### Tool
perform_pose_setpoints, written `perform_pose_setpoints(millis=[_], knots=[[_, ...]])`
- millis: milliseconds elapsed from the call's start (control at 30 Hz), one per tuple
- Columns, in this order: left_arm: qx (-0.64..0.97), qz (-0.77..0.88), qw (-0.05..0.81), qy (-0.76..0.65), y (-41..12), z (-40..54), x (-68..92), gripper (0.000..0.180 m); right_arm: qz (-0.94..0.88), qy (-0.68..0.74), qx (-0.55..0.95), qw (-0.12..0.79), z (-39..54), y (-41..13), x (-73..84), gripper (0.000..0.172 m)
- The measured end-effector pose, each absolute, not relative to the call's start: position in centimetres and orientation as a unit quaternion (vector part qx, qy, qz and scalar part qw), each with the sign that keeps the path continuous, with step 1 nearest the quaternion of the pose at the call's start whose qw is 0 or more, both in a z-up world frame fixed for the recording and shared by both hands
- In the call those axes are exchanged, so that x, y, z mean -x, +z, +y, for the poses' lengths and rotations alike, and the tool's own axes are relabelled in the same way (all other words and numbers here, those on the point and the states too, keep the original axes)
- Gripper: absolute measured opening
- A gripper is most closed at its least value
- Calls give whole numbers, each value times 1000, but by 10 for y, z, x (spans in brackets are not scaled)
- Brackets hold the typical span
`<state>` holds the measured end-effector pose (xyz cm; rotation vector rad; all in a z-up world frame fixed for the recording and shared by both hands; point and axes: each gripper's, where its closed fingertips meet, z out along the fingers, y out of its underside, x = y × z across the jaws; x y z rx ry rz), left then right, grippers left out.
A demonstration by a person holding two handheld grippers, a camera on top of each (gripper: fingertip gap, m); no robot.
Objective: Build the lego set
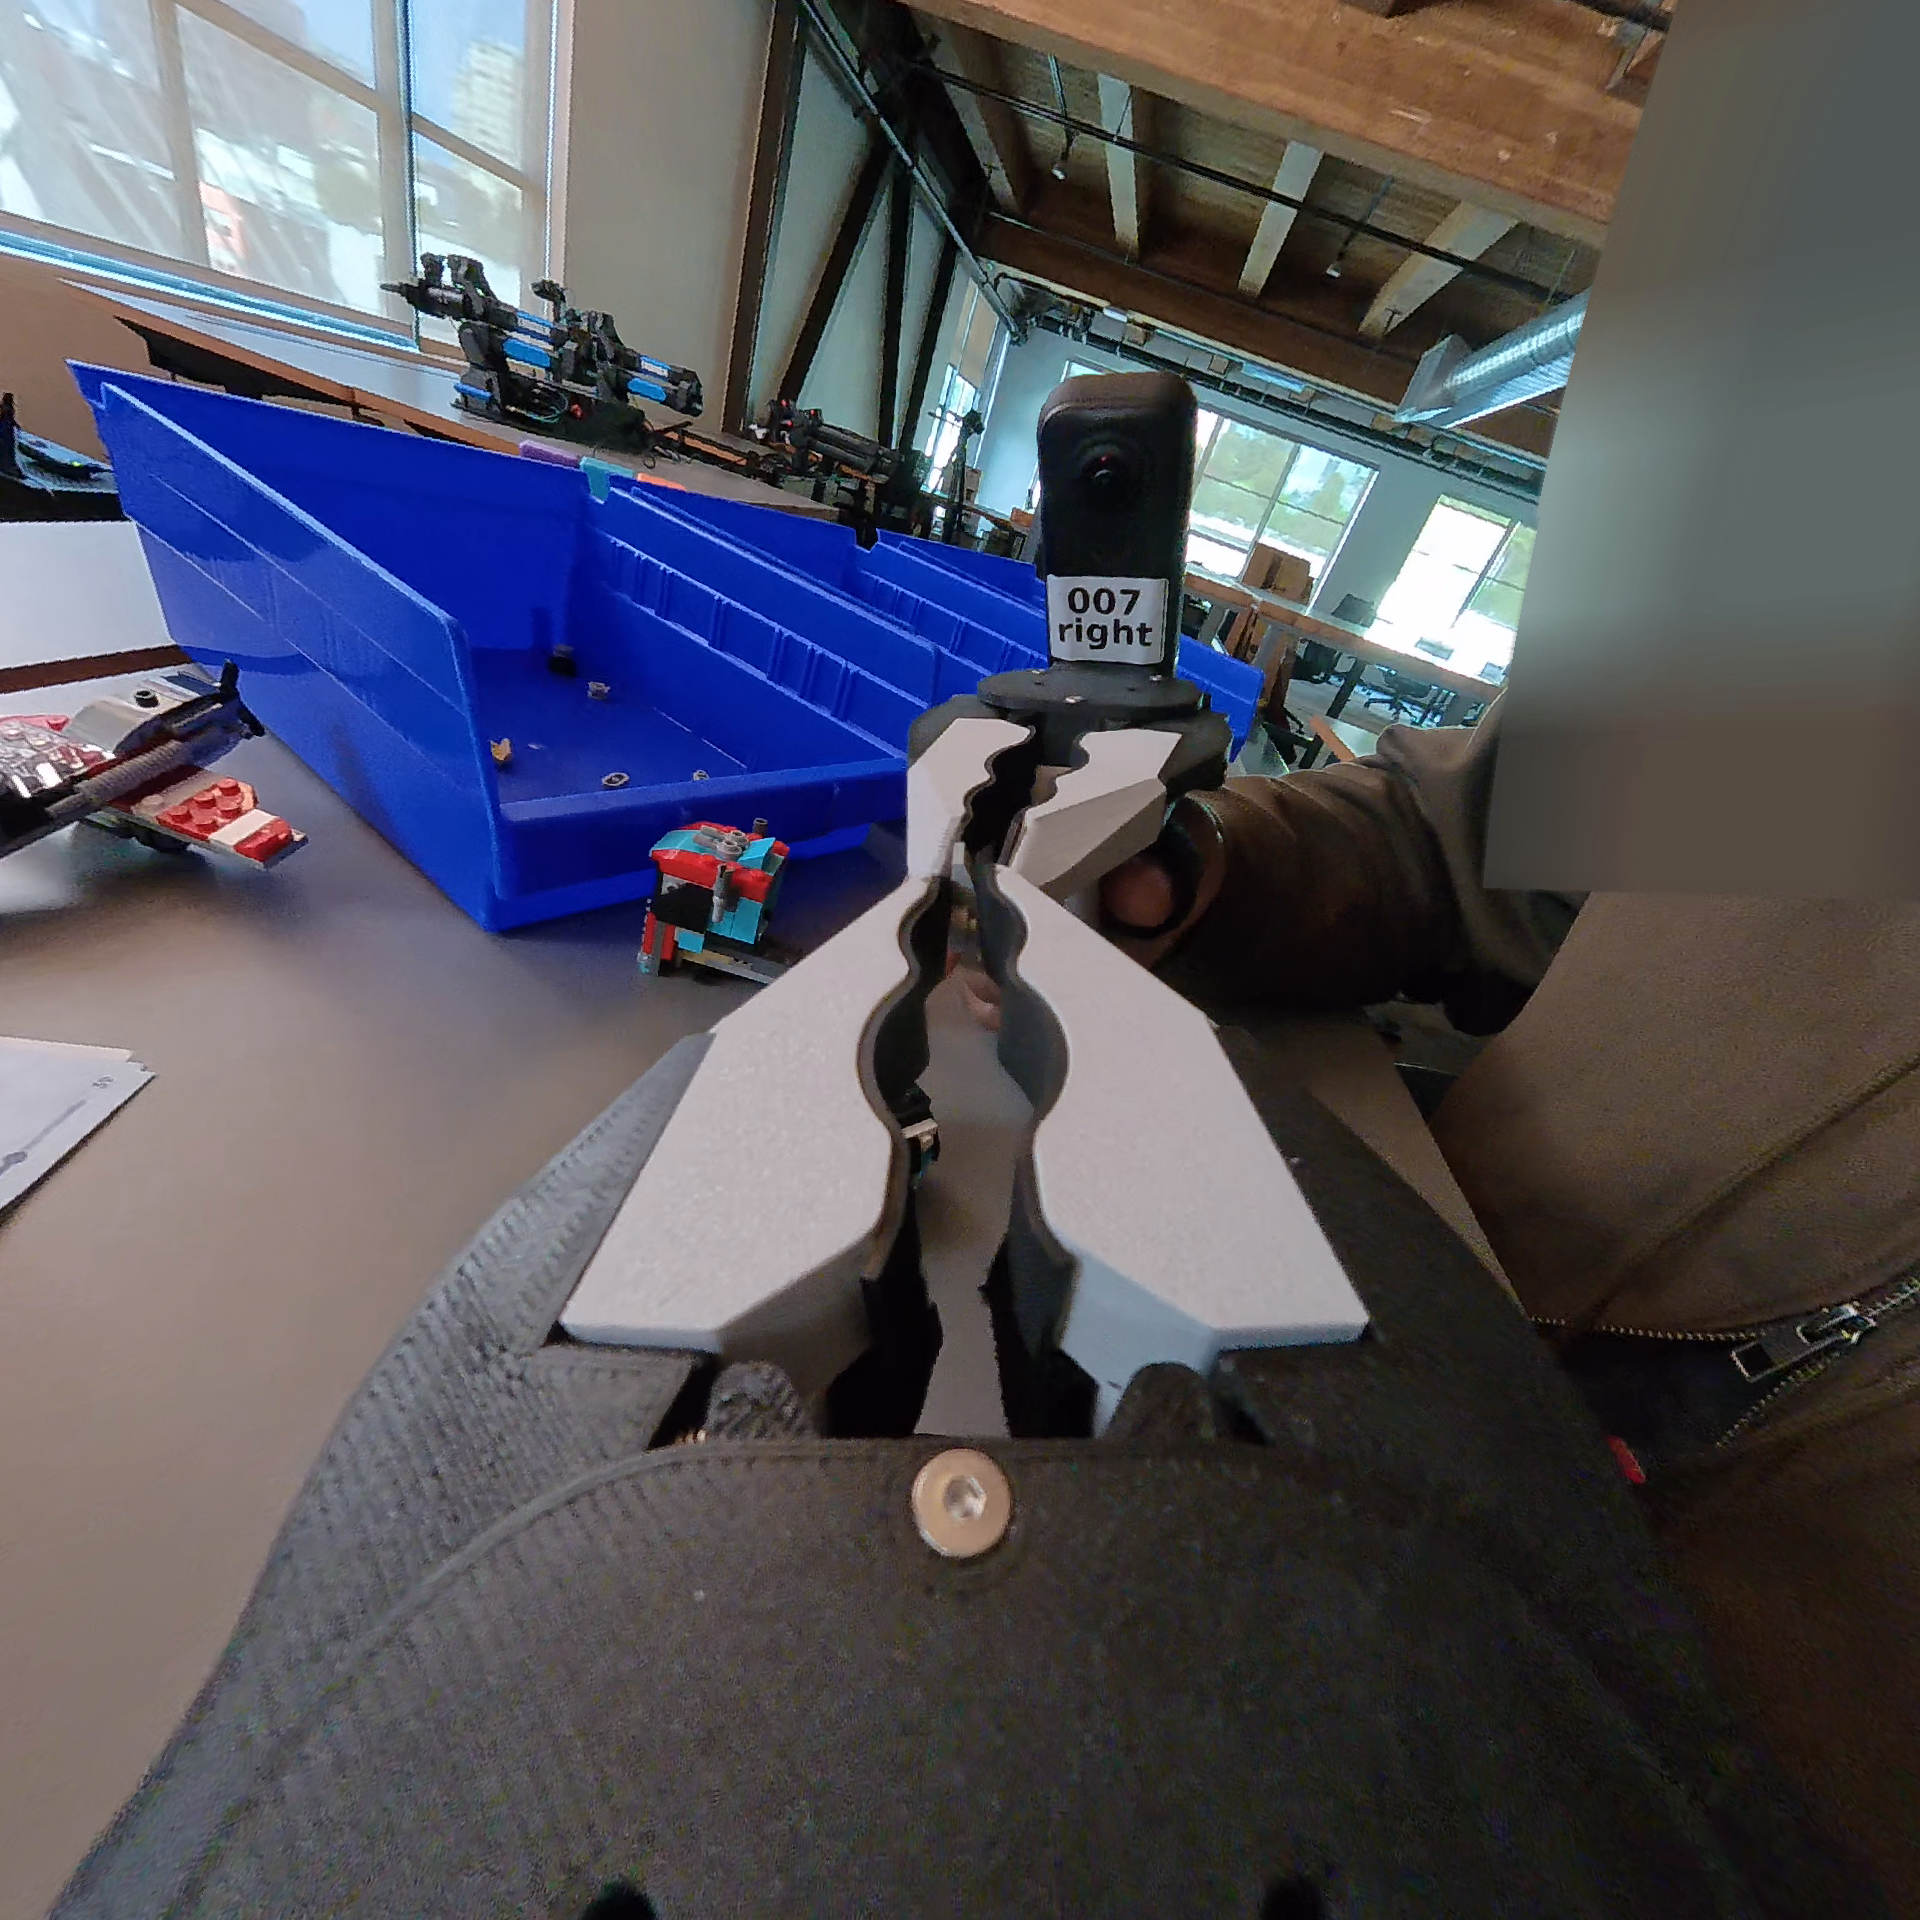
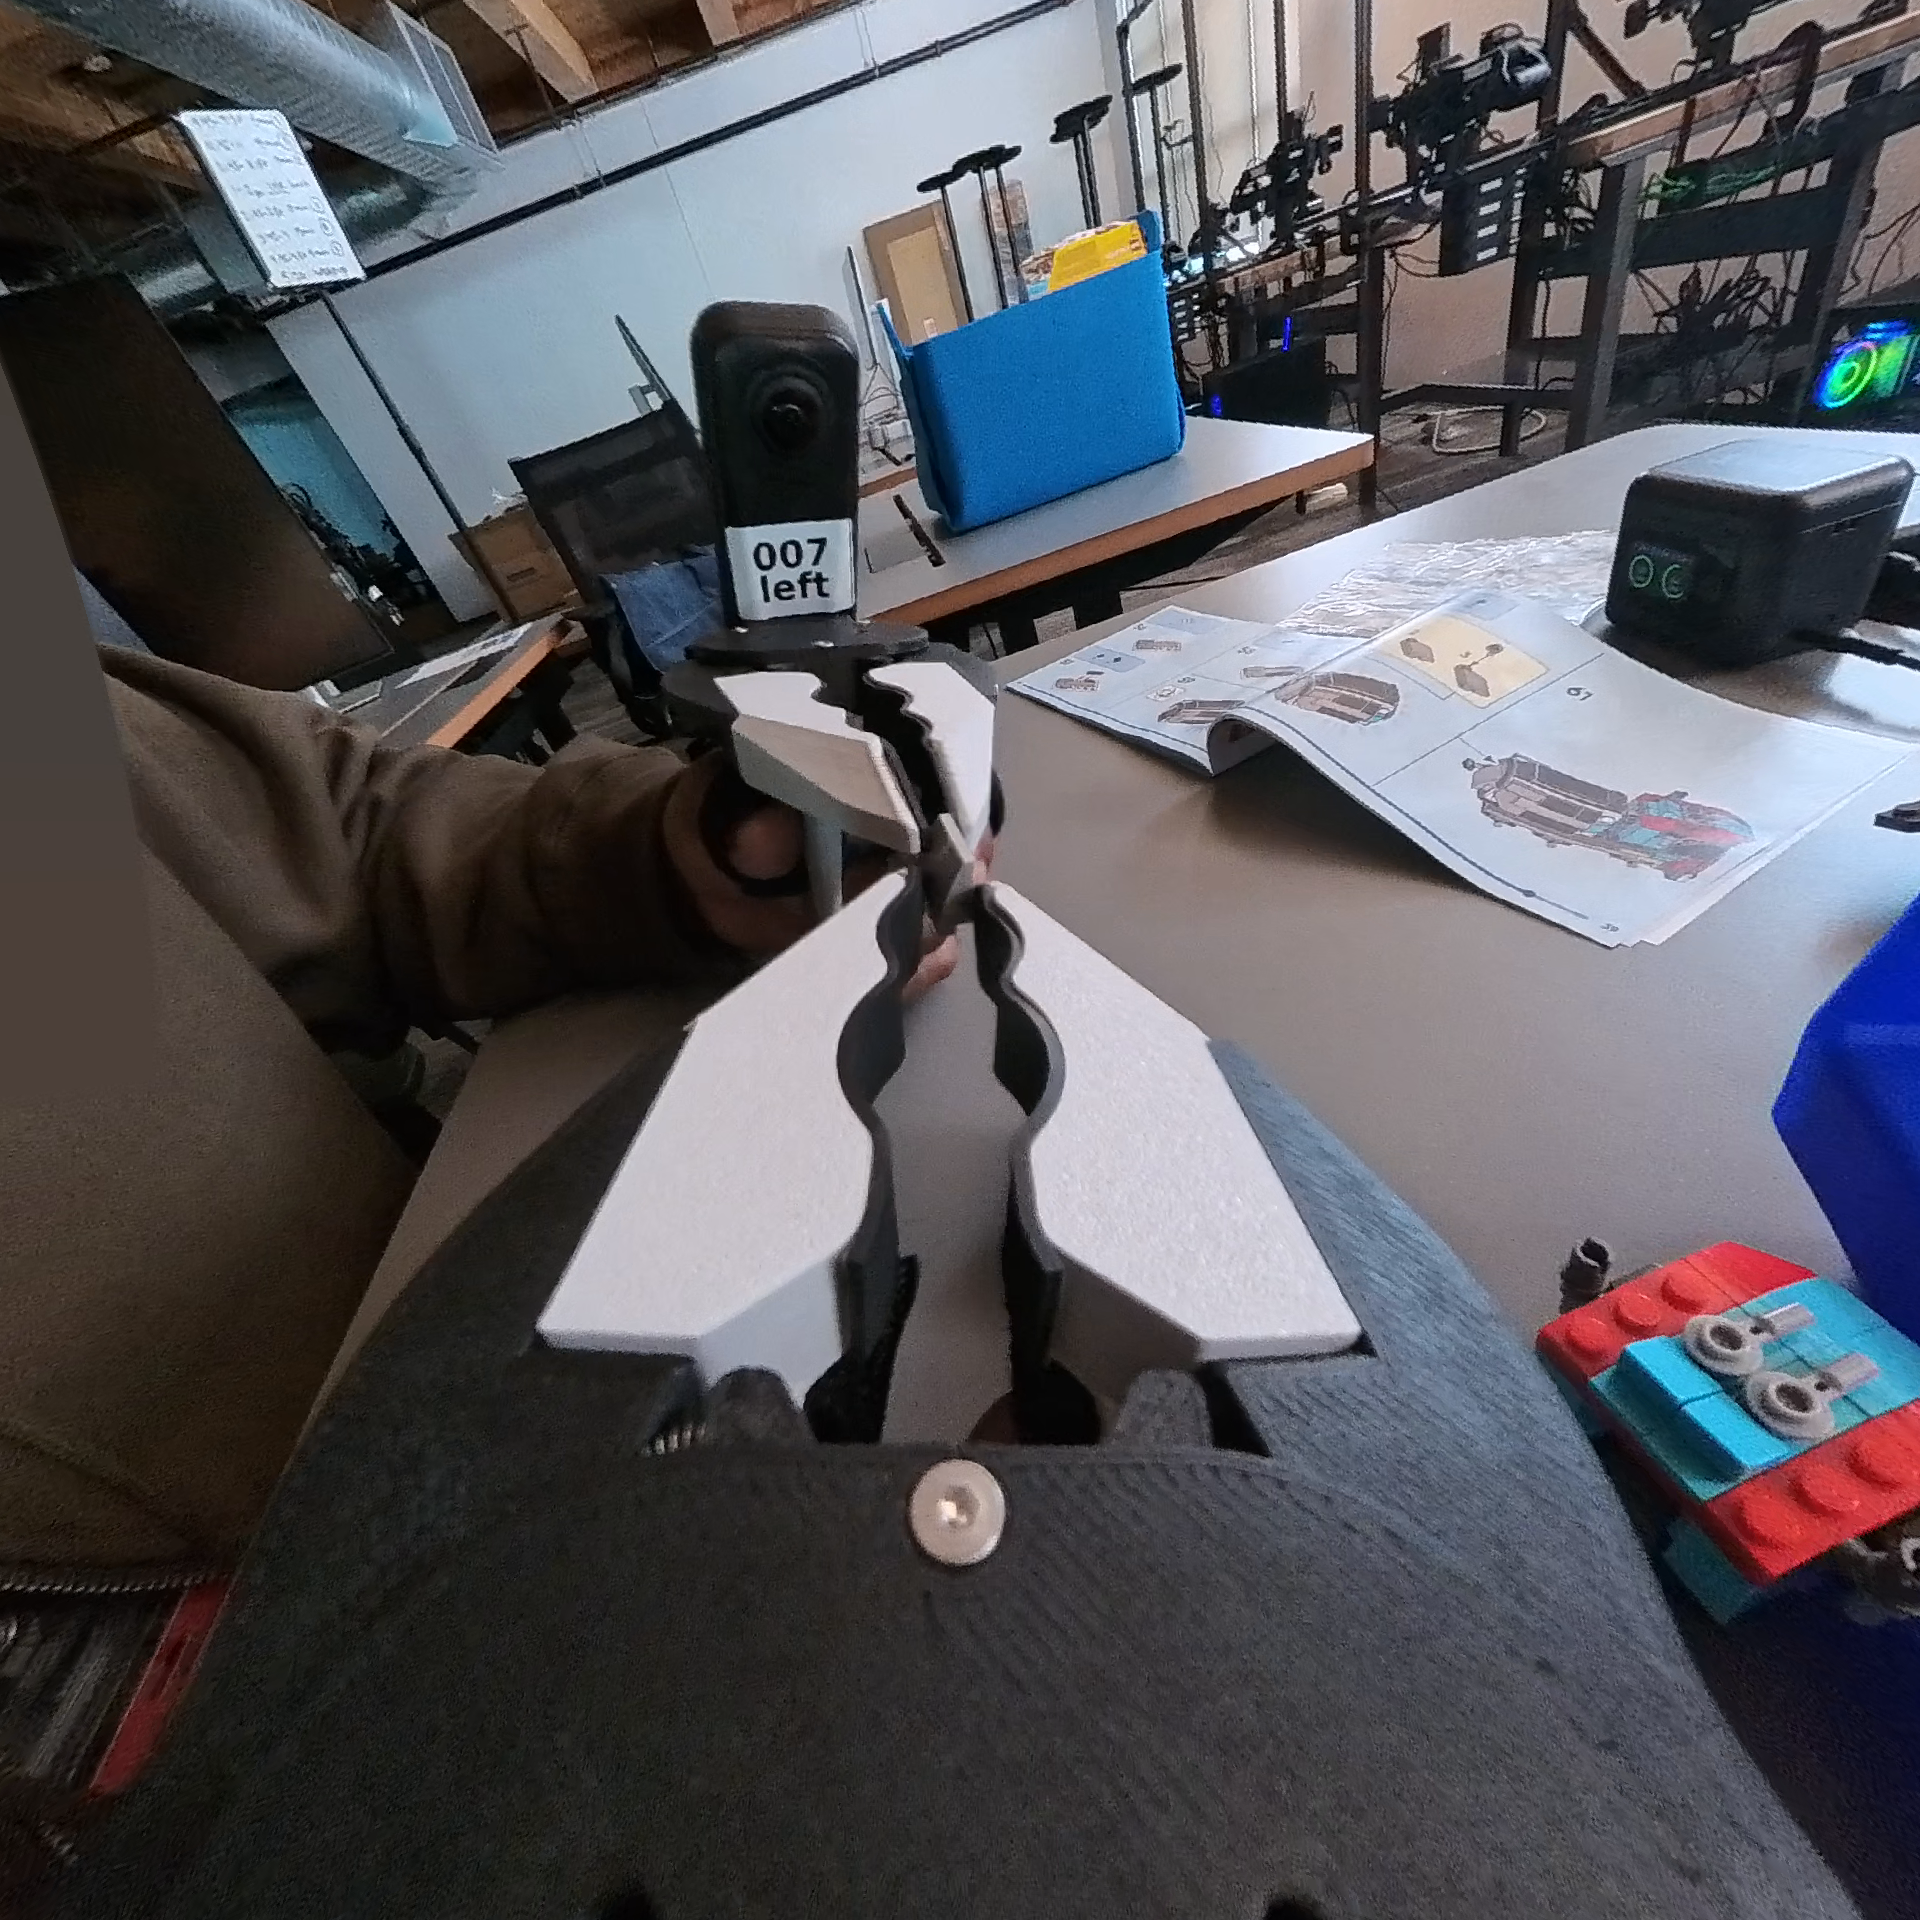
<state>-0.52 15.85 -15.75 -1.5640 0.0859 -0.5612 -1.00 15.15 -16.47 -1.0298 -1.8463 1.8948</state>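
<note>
My two grippers meet tip to tip above the grey table. My left gripper is shut on a small grey lego piece; that piece shows dimly between its tips in the left wrist view. My right gripper faces it, and the same piece reaches down between its pads. Those fingers stand slightly apart and do not press the piece. A red and teal lego build stands on the table by the bin and also shows in the right wrist view.
A blue bin with several small parts lies behind the build. A red and white lego craft sits at the left. An open instruction booklet and a black cube device lie at the right. The person's sleeve is close. Only a small space, under 4 cm, lies between the two pairs of fingers.
</note>
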Motion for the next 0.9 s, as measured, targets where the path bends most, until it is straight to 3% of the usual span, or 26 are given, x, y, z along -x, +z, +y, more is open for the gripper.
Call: perform_pose_setpoints(millis=[267,567,900], knots=[[687,29,677,-264,-155,156,10,5,-652,632,385,165,161,-170,16,28],[715,0,660,-231,-165,145,48,5,-757,425,444,221,171,-225,16,42],[717,-4,665,-208,-159,133,58,5,-778,349,468,231,168,-252,11,60]])
